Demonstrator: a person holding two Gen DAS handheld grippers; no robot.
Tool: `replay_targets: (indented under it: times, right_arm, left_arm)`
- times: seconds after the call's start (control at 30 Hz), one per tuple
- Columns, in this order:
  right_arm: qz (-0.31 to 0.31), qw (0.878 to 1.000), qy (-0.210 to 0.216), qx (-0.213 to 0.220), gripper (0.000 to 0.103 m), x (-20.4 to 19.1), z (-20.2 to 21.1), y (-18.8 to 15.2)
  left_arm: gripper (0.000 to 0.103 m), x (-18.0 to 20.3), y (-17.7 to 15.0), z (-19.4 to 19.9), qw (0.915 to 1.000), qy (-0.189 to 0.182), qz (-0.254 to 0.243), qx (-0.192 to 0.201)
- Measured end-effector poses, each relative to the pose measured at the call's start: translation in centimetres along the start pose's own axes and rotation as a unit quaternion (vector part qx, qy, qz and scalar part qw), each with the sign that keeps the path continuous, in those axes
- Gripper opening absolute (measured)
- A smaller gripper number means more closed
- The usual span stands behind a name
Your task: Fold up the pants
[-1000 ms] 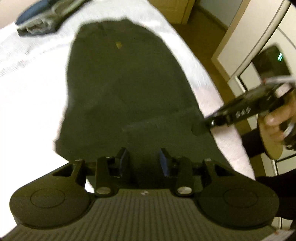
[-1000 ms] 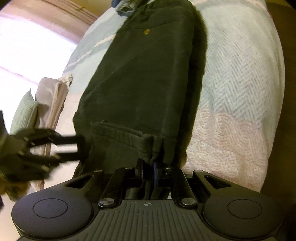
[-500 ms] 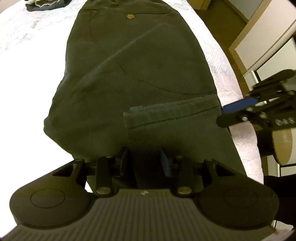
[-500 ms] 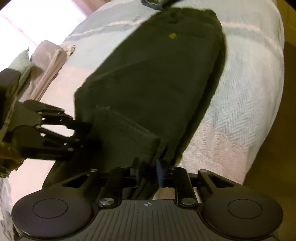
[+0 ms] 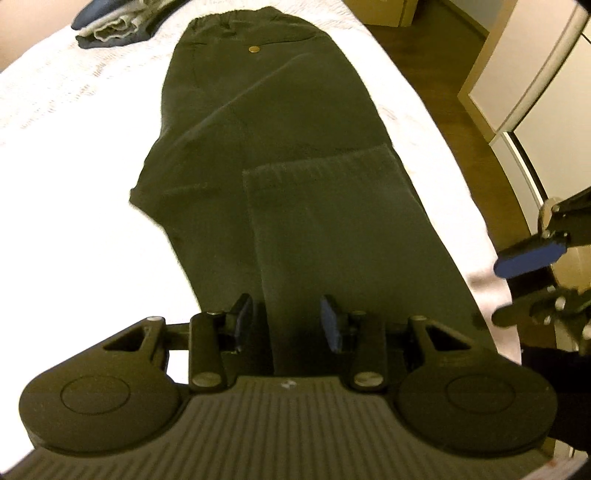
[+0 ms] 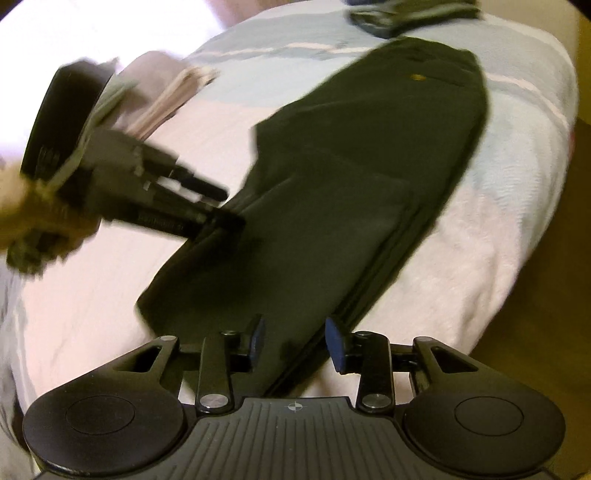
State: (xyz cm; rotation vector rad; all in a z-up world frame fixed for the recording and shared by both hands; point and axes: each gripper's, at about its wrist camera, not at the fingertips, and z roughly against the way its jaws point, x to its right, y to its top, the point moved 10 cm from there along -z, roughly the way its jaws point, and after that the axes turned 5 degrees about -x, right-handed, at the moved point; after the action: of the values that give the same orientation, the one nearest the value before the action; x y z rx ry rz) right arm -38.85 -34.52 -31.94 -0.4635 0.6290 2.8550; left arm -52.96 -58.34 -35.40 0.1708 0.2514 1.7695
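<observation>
My pants (image 5: 280, 155) lie folded on the bed (image 5: 74, 155). Both my left gripper (image 5: 287, 321) and right gripper (image 6: 295, 339) have jaws apart, holding nothing.

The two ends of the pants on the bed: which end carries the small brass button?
The far waistband end, beside the clothes pile, has the button; the folded-back cuff end shows none.

Black plastic left claw (image 5: 287, 321) and right claw (image 6: 295, 341), ribbed housings, round side discs. Blue pads (image 5: 330, 319), silver screws (image 6: 373, 400). Dark sleeve (image 5: 554, 369) at the edge.
</observation>
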Motion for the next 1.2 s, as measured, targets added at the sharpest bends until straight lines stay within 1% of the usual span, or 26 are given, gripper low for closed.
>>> replay_targets:
  times: [0.1, 0.17, 0.23, 0.27, 0.3, 0.37, 0.43, 0.5, 0.53, 0.57, 0.63, 0.67, 0.7, 0.8, 0.83, 0.87, 0.9, 0.93, 0.97, 1.0, 1.03, 1.07, 1.1, 1.13, 1.17, 1.2]
  right_arm:
    - [0.061, 0.998, -0.011, 0.001, 0.037, -2.9, -0.3, -2.1]
    - [0.098, 0.995, -0.014, 0.002, 0.04, -4.7, -0.6, -3.5]
    - [0.151, 0.988, -0.024, 0.003, 0.044, -6.5, -1.2, -4.9]
    - [0.176, 0.984, -0.03, 0.002, 0.046, -7.2, -1.6, -5.4]
    - [0.208, 0.977, -0.039, 0.002, 0.047, -8.0, -2.0, -6.2]
    - [0.271, 0.961, -0.06, -0.001, 0.047, -8.9, -3.1, -7.6]
    - [0.329, 0.939, -0.098, -0.002, 0.047, -9.2, -4.2, -8.8]
    - [0.38, 0.915, -0.136, 0.0, 0.047, -9.4, -5.3, -9.7]
    - [0.405, 0.901, -0.153, 0.001, 0.047, -9.5, -5.9, -10.1]
    - [0.424, 0.89, -0.167, 0.006, 0.047, -9.7, -6.3, -10.3]
    - [0.468, 0.86, -0.201, 0.021, 0.047, -9.8, -7.3, -10.7]
    - [0.488, 0.845, -0.217, 0.029, 0.048, -9.9, -7.8, -10.8]
    - [0.506, 0.832, -0.224, 0.031, 0.048, -10.0, -8.4, -11.0]
    - [0.548, 0.801, -0.241, 0.031, 0.049, -9.4, -10.5, -10.9]
    - [0.558, 0.793, -0.243, 0.031, 0.049, -9.2, -10.8, -10.9]
    - [0.564, 0.789, -0.241, 0.032, 0.049, -9.0, -11.0, -10.8]
    - [0.565, 0.789, -0.237, 0.034, 0.049, -8.9, -11.0, -10.8]
    - [0.567, 0.789, -0.232, 0.036, 0.049, -8.6, -11.0, -10.7]
    - [0.568, 0.79, -0.229, 0.039, 0.049, -8.4, -10.9, -10.6]
    - [0.562, 0.796, -0.222, 0.041, 0.047, -8.3, -10.8, -10.4]
    - [0.553, 0.804, -0.215, 0.043, 0.044, -8.2, -10.3, -10.2]
    - [0.54, 0.814, -0.208, 0.045, 0.039, -8.4, -9.6, -10.1]
    - [0.526, 0.825, -0.201, 0.049, 0.035, -8.5, -9.0, -9.5]
    - [0.51, 0.836, -0.196, 0.055, 0.035, -8.8, -8.1, -9.0]
    - [0.497, 0.844, -0.192, 0.063, 0.034, -8.9, -7.3, -8.4]
    - [0.485, 0.851, -0.188, 0.07, 0.034, -9.0, -6.6, -7.8]
  left_arm:
    - [0.036, -0.1, -2.9, 1.5, 0.9998, 0.016, -0.006, 0.003]
    - [0.036, 0.0, -4.5, 1.7, 0.9998, 0.021, -0.006, 0.005]
    - [0.038, 0.2, -6.2, 2.5, 0.9996, 0.027, -0.007, 0.008]
    - [0.041, 0.3, -7.1, 2.9, 0.9994, 0.032, -0.011, 0.01]
    - [0.046, 0.6, -8.1, 3.4, 0.9991, 0.038, -0.017, 0.013]
    - [0.051, 1.0, -10.2, 4.5, 0.9972, 0.057, -0.035, 0.033]
    - [0.052, 1.7, -12.3, 5.1, 0.9934, 0.081, -0.062, 0.053]
    - [0.062, 2.8, -14.2, 5.6, 0.9854, 0.106, -0.107, 0.08]
    - [0.065, 3.4, -14.9, 5.6, 0.9805, 0.116, -0.131, 0.09]
    - [0.068, 4.1, -15.6, 5.5, 0.9741, 0.128, -0.157, 0.101]
    - [0.071, 5.5, -16.6, 5.3, 0.957, 0.145, -0.218, 0.125]
    - [0.072, 6.2, -17.1, 4.9, 0.9465, 0.157, -0.249, 0.133]
    - [0.072, 6.8, -17.4, 4.4, 0.9339, 0.171, -0.282, 0.139]
    - [0.072, 8.6, -18.2, 2.7, 0.9015, 0.185, -0.365, 0.142]
    - [0.072, 9.1, -18.4, 2.0, 0.8884, 0.189, -0.394, 0.14]
    - [0.072, 9.4, -18.6, 1.4, 0.8764, 0.193, -0.419, 0.139]
    - [0.072, 9.6, -18.7, 0.6, 0.8613, 0.204, -0.445, 0.137]
    - [0.072, 9.7, -18.6, -0.1, 0.8512, 0.213, -0.46, 0.135]
    - [0.067, 9.5, -18.5, -1.0, 0.8428, 0.221, -0.472, 0.133]
    - [0.059, 9.2, -18.3, -1.6, 0.8338, 0.234, -0.483, 0.13]
    - [0.053, 8.8, -18.1, -2.0, 0.829, 0.242, -0.488, 0.127]
    - [0.044, 8.3, -17.7, -2.3, 0.8262, 0.247, -0.49, 0.128]
    - [0.039, 8.1, -17.3, -2.2, 0.829, 0.242, -0.488, 0.127]
    - [0.035, 7.8, -17.0, -2.0, 0.8347, 0.235, -0.482, 0.127]
    - [0.029, 7.5, -16.7, -1.7, 0.8399, 0.228, -0.476, 0.128]
    - [0.026, 7.3, -16.3, -1.1, 0.8474, 0.219, -0.466, 0.129]
